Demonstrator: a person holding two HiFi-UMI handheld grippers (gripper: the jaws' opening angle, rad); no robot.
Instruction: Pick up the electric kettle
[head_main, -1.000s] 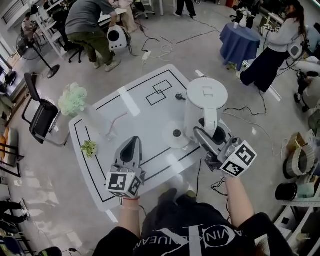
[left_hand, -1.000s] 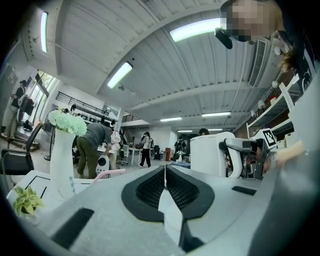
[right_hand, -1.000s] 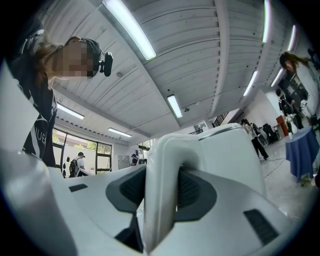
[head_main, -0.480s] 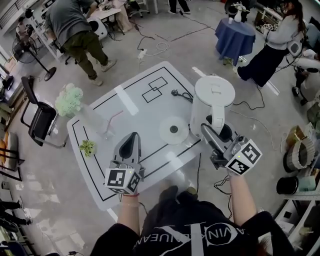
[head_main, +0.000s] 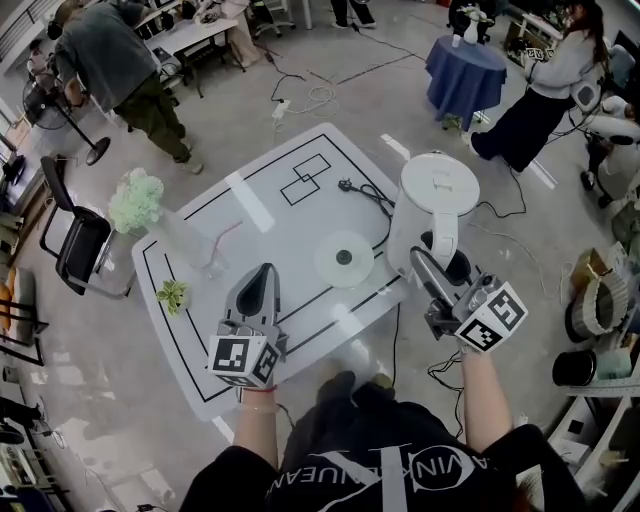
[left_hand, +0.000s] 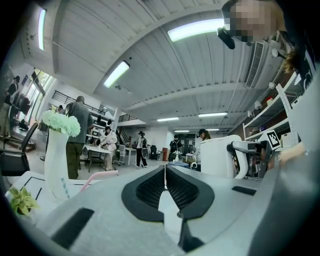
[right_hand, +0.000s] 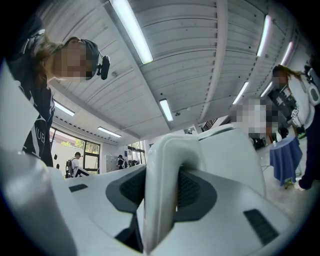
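Kettle (head_main: 432, 195) hangs by its handle (right_hand: 161, 190), clamped between the right gripper's (head_main: 425, 262) fingers.
Its body sits ahead of the fingertips, off the base (head_main: 345, 258); the smooth handle may pivot or slip. Left gripper (head_main: 262, 278): fingers together, empty.

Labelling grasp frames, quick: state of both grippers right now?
Left gripper: closed, empty.
Right gripper: closed on the kettle handle.
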